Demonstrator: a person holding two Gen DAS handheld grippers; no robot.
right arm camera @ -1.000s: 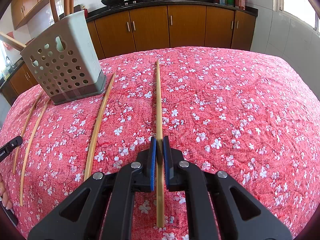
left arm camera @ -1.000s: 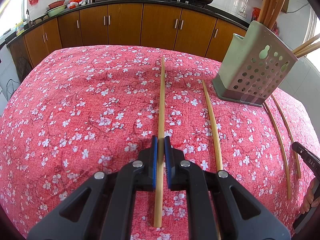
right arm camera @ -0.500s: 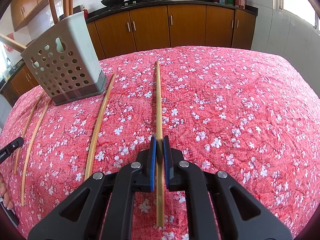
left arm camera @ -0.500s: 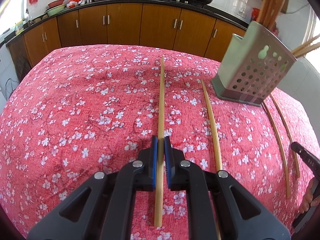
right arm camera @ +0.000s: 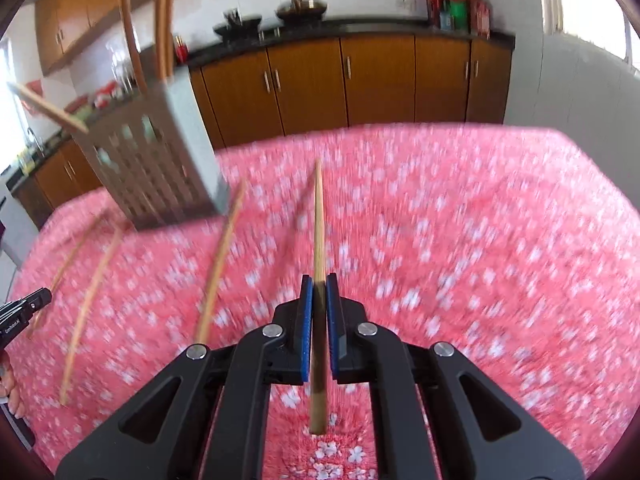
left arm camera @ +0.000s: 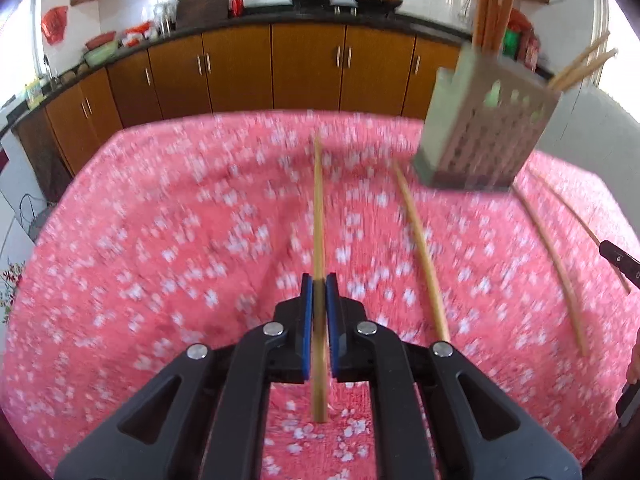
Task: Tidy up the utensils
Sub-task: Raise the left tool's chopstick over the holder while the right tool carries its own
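Observation:
My left gripper (left arm camera: 319, 286) is shut on a long bamboo chopstick (left arm camera: 318, 208), lifted off the red floral tablecloth (left arm camera: 160, 240). My right gripper (right arm camera: 319, 286) is shut on another bamboo chopstick (right arm camera: 319, 220), also raised above the cloth. A grey perforated utensil holder (left arm camera: 486, 128) with several chopsticks in it stands at the right in the left wrist view, and it shows at the left in the right wrist view (right arm camera: 160, 160). Loose chopsticks (left arm camera: 420, 248) lie on the cloth beside the holder. Both views are blurred by motion.
More loose chopsticks lie past the holder (left arm camera: 552, 264), also in the right wrist view (right arm camera: 90, 300). Brown kitchen cabinets (left arm camera: 280, 68) and a dark counter with woks run behind the table. The other gripper's tip (left arm camera: 618, 260) shows at the right edge.
Both grippers have lifted upward, each carrying its chopstick off the cloth; the table now looks lower and the views are motion-blurred.

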